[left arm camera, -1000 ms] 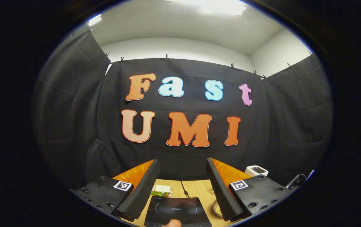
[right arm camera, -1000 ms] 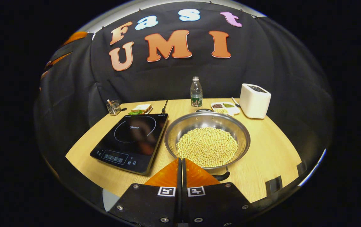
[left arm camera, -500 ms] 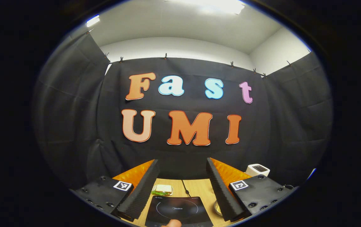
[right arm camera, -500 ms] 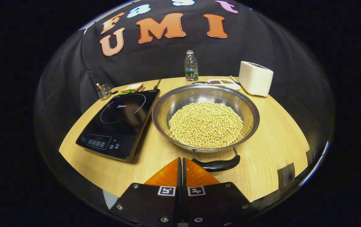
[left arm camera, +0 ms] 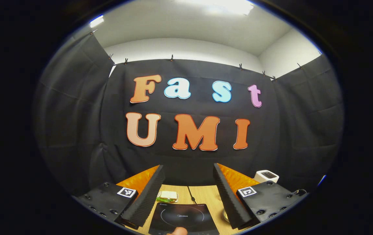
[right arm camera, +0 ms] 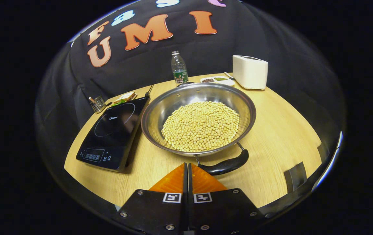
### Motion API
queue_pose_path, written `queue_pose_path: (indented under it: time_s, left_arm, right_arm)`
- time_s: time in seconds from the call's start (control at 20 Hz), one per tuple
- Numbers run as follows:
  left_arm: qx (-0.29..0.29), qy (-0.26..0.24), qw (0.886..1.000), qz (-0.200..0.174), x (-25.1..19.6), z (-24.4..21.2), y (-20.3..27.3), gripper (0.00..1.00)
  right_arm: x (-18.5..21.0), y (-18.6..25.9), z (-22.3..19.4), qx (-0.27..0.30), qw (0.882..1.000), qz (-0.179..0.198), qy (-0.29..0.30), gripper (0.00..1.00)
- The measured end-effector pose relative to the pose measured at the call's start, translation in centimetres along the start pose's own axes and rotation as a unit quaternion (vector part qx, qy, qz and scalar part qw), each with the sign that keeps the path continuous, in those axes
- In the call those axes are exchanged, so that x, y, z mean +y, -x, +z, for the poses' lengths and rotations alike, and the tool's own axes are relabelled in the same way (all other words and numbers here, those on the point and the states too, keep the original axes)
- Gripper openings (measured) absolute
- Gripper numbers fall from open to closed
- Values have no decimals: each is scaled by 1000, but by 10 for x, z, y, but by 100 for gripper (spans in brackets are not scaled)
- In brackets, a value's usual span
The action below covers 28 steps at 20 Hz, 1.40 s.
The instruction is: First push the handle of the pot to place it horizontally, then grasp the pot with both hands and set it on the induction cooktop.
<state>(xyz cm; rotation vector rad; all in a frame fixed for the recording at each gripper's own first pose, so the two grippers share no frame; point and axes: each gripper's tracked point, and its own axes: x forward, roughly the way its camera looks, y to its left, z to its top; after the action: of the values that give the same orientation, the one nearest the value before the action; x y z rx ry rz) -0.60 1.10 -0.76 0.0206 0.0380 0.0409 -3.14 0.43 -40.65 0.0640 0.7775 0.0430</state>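
Below the left gripper (left arm camera: 189, 182), whose fingers stand spread wide with nothing between them, the black glass induction cooktop (left arm camera: 182, 218) is cut off at the bottom edge, and a sliver of the round stainless steel pot (left arm camera: 224, 215) peeks out beside the right finger, too hidden to read further. At the rim of the left gripper view a pale rounded bit, perhaps a fingertip, cannot be made out.

From the right gripper view the pot (right arm camera: 199, 98) sits on the light wooden table (right arm camera: 281, 137), just beside the cooktop (right arm camera: 111, 130) on its right, apart from it. It is wide and shallow and heaped with pale yellow soybeans (right arm camera: 201, 125). Its black near handle (right arm camera: 225, 165) lies tilted, right end higher; the far handle is barely visible behind the rim. The right gripper (right arm camera: 187, 169) is pressed closed on nothing, its tips just beside the near handle's left end; contact cannot be told.

Behind stand a clear plastic bottle (right arm camera: 179, 67), a white toaster (right arm camera: 250, 71), a white divided dish (right arm camera: 217, 80), a sandwich (right arm camera: 124, 97) and a wire holder (right arm camera: 97, 103).
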Motion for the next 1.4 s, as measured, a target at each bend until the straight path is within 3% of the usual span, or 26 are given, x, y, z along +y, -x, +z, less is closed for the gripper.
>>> queue_pose_path:
  time_s: [0.4,1.4]
  left_arm:
    - [1,-1,1000,-3,0,-3,-2,98]
    - [18,-10,1000,0,1,-22,-38,99]
  right_arm:
    - [-54,-10,20,-4,998,-48,-28,0]
    - [-133,-58,70,0,992,-108,-64,0]
